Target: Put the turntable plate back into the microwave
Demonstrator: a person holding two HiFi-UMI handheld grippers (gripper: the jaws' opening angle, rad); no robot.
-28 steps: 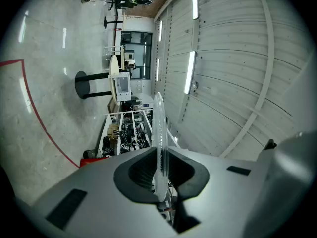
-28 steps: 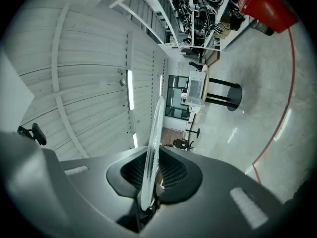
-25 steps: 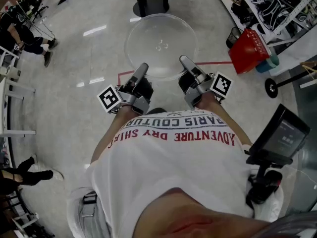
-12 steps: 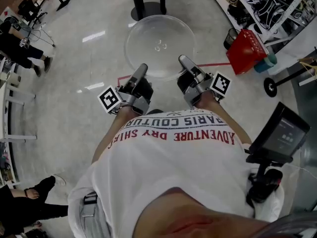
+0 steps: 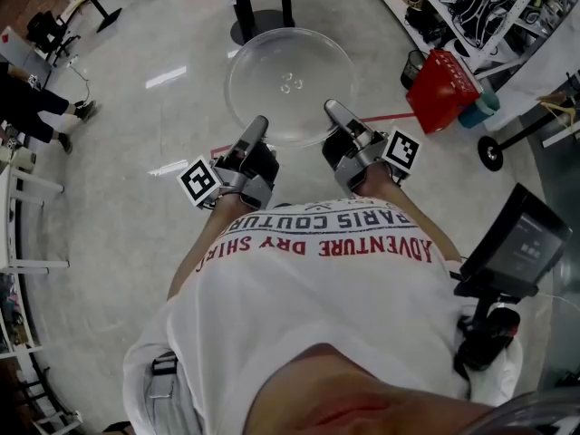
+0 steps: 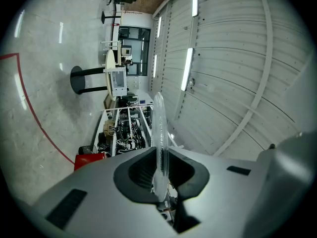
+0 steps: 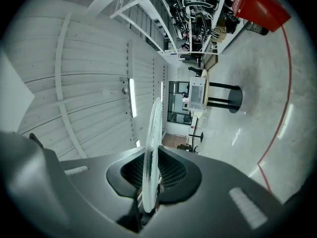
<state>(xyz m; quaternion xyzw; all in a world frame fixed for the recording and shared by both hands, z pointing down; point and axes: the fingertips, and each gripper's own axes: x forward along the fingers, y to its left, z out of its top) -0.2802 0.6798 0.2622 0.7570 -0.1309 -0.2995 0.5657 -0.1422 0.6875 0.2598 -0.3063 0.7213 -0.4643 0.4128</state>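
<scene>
The fingers [image 6: 137, 171] of the left gripper [image 5: 257, 130] are clenched on the near rim of the glass plate [image 5: 290, 75]. The right gripper [image 5: 333, 112] has its fingers [image 7: 171, 175] pinched on the same rim a little further round, so both grasp it together. The plate is held out roughly flat in front of the person [image 5: 317, 306], above the floor [image 5: 136, 179], with a red bin [image 5: 441, 91] off to the right. This looks like the carrying step, since no microwave shows in any view. The next move likely calls for reaching the oven with both grips even and the glass level, then sliding it in.
</scene>
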